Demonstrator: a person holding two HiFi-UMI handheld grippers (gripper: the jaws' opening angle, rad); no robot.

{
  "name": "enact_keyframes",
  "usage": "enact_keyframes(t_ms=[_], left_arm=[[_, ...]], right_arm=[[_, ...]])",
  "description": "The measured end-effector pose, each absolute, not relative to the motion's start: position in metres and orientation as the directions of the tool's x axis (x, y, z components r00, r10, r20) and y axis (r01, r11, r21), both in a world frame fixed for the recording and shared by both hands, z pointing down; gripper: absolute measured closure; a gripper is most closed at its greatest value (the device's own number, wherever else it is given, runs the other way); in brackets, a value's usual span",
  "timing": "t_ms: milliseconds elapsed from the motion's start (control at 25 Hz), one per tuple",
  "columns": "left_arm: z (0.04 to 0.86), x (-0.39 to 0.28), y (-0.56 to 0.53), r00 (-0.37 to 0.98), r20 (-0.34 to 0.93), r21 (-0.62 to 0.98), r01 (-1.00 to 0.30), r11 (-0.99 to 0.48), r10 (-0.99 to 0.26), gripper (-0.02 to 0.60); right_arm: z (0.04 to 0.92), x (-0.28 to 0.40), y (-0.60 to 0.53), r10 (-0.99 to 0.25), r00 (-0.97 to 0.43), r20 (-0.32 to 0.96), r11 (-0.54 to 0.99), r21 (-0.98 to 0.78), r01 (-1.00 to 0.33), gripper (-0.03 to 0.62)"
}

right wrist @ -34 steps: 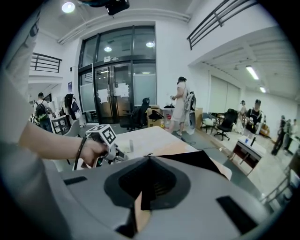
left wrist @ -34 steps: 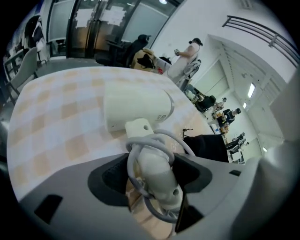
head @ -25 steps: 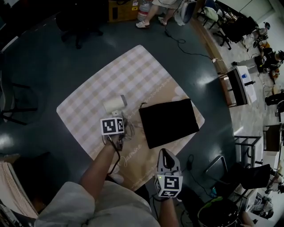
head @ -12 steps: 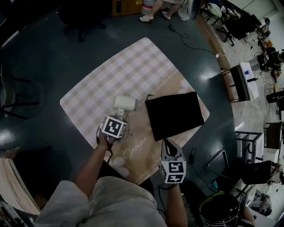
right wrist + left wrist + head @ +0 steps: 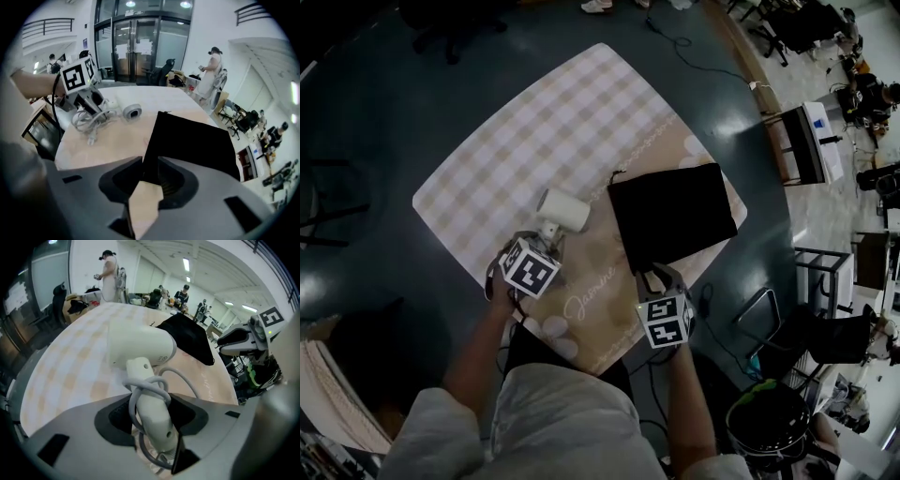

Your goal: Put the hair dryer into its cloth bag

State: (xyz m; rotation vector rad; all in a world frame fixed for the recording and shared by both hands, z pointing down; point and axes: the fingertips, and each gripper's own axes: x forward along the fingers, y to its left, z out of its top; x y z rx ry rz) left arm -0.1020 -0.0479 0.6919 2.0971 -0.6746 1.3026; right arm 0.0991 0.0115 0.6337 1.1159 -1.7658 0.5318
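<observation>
- Premises: large open-plan office or lab hall, non-domestic.
- Far beyond the left gripper (image 5: 151,397) fingers (image 5: 84,420): ceiling strip lights (image 5: 186,264), persons (image 5: 108,275) standing among cluttered desks (image 5: 86,295).
- Also noted: glass entrance doors (image 5: 136,47), balcony railing (image 5: 47,23), office chairs (image 5: 161,70).

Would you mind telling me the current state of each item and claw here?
Dryer: outside the bag, held by its handle.
Cord: looped round that handle.
Bag: lying flat.
Left claw: just been closing, shut on the dryer's handle.
Right claw: just been opening, open, bag's corner between its jaws.
</observation>
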Motion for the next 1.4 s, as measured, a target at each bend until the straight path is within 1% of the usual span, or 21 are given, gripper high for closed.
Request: enact_keyframes(t_ms=[160, 280, 400, 560, 760, 840, 920, 1080, 1200, 1400], left_arm=[[0.692, -0.100, -0.049, 0.413, 0.904, 0.220, -0.674, -0.706, -0.113, 0.371], [0.693, -0.099, -0.046, 0.399, 0.909, 0.205, -0.680, -0.704, -0.121, 0.371], [0.698, -0.105, -0.040, 0.404, 0.907, 0.205, -0.673, -0.711, -0.121, 0.371], [0.697, -0.102, -0.046, 0.404, 0.907, 0.207, -0.672, -0.711, -0.117, 0.371], [0.695, -0.100, -0.046, 0.399, 0.910, 0.207, -0.676, -0.707, -0.115, 0.371], [0.696, -0.100, -0.047, 0.403, 0.908, 0.211, -0.675, -0.707, -0.113, 0.371], [0.697, -0.098, -0.048, 0.408, 0.906, 0.216, -0.673, -0.708, -0.111, 0.371], [0.698, -0.103, -0.047, 0.406, 0.907, 0.214, -0.670, -0.711, -0.109, 0.371], [0.695, -0.117, -0.047, 0.426, 0.897, 0.218, -0.661, -0.718, -0.120, 0.371], [0.692, -0.096, -0.048, 0.448, 0.886, 0.224, -0.640, -0.735, -0.120, 0.373]], right_arm=[[0.662, 0.093, 0.008, -0.352, -0.074, 0.933, 0.601, 0.165, -0.782, 0.487], [0.677, 0.095, 0.010, -0.314, -0.007, 0.949, 0.667, 0.215, -0.713, 0.485], [0.692, 0.089, 0.018, -0.298, 0.027, 0.954, 0.678, 0.232, -0.698, 0.485], [0.692, 0.087, 0.010, -0.299, 0.029, 0.954, 0.687, 0.236, -0.687, 0.480], [0.696, 0.086, 0.008, -0.298, 0.029, 0.954, 0.684, 0.235, -0.691, 0.453], [0.697, 0.091, 0.004, -0.321, 0.043, 0.946, 0.660, 0.256, -0.707, 0.461], [0.695, 0.098, -0.002, -0.352, 0.061, 0.934, 0.633, 0.285, -0.719, 0.566], [0.684, 0.096, -0.007, -0.383, 0.050, 0.922, 0.618, 0.297, -0.728, 0.571], [0.663, 0.082, -0.013, -0.439, 0.043, 0.898, 0.575, 0.317, -0.754, 0.572], [0.635, 0.110, -0.025, -0.516, 0.040, 0.855, 0.506, 0.342, -0.791, 0.572]])
